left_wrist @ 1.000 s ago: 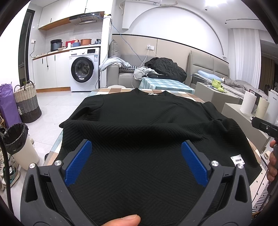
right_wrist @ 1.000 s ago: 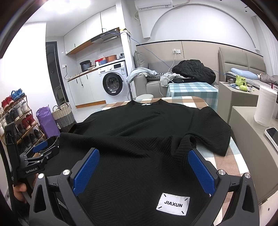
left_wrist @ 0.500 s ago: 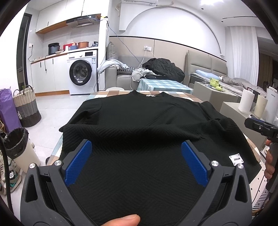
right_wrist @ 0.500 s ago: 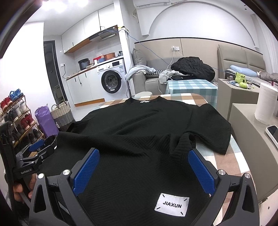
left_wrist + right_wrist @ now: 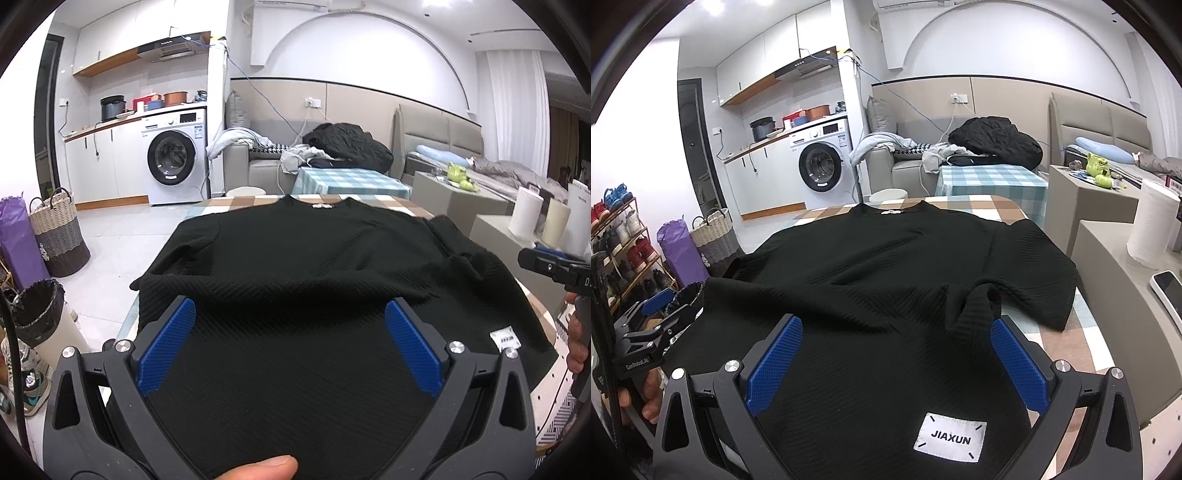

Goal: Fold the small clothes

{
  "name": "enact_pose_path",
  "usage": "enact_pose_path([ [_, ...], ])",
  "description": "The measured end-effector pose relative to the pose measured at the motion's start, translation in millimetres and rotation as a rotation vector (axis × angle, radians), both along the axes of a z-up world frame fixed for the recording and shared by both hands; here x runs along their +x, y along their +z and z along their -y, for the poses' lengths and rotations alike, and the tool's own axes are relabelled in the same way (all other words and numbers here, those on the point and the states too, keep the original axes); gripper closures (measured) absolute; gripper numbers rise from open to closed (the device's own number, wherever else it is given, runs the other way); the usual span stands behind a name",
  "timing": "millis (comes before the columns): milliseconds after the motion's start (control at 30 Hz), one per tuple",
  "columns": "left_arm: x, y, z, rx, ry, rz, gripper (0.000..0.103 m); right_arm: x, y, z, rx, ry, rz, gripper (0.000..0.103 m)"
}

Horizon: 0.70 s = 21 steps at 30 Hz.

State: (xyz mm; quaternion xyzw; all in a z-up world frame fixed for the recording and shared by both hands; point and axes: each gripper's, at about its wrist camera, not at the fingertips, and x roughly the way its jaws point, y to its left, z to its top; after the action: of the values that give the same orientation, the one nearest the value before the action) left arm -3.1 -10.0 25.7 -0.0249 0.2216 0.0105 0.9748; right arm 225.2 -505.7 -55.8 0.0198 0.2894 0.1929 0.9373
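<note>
A black textured short-sleeved top (image 5: 295, 266) lies spread on a checked table, neck at the far end; it also shows in the right wrist view (image 5: 886, 280). A white JIAXUN label (image 5: 950, 436) sits near its hem. My left gripper (image 5: 290, 347) is open over the near left part of the hem, empty. My right gripper (image 5: 895, 358) is open over the near right part, empty. The right sleeve (image 5: 1030, 280) is rumpled with a fold standing up.
The checked table (image 5: 993, 208) shows beyond the neck. A grey side table (image 5: 1108, 266) with a paper roll (image 5: 1152, 229) and a phone (image 5: 1169, 291) stands right. A bin (image 5: 37, 317), baskets and a shoe rack (image 5: 620, 240) stand left.
Both grippers have risen slightly and drawn back a little, so the top looks lower and farther. Both stay open. The cloth has not moved.
</note>
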Motion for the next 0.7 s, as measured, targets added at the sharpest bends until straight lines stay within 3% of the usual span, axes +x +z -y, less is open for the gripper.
enact_pose_path([
  [133,4.0,5.2,-8.0,-0.006,0.008,-0.003,0.001,8.0,3.3,-0.8,-0.002,-0.016,-0.016,0.0],
  [367,12.9,14.5,-13.6,0.053,0.025,-0.004,0.001,13.6,12.1,5.5,0.002,-0.052,-0.011,0.0],
  [700,45.7,13.5,-34.7,0.02,0.041,-0.044,0.001,45.1,3.5,64.1,0.156,-0.197,-0.132,0.002],
])
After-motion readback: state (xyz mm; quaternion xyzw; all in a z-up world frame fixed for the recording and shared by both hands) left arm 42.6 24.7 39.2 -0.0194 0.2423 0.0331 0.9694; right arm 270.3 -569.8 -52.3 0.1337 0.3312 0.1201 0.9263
